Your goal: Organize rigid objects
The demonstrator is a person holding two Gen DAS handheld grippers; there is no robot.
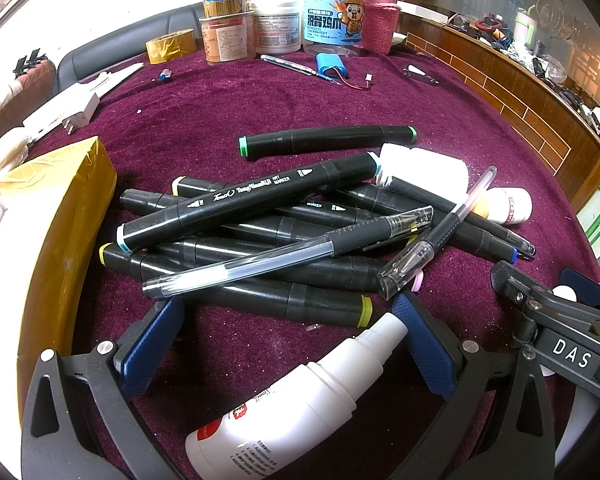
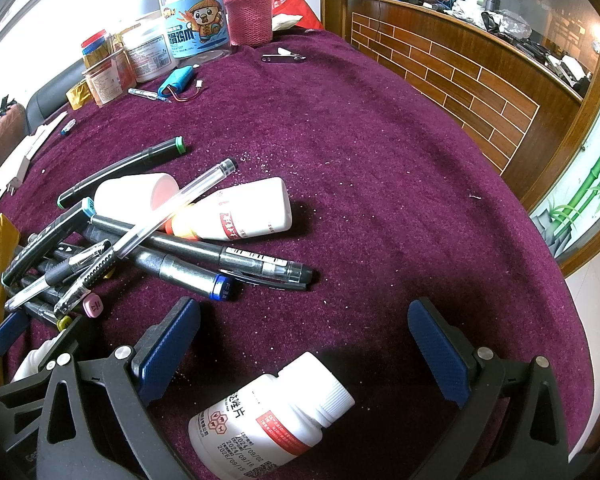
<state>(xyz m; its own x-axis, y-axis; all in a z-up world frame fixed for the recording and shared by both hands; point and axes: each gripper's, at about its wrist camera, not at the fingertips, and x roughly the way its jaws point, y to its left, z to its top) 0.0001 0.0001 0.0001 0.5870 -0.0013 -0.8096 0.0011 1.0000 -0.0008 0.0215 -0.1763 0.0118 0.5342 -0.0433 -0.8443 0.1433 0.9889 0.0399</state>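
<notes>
Spray bottle (image 1: 300, 400) between left fingers (image 1: 424, 344), markers (image 1: 240, 240) beyond

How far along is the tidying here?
Nothing looks sorted yet. The markers and pens lie crossed in a heap, with one marker apart. Nothing is gripped: the left gripper is open around a spray bottle, the right gripper open around a pill bottle. All the sorting remains.
</notes>
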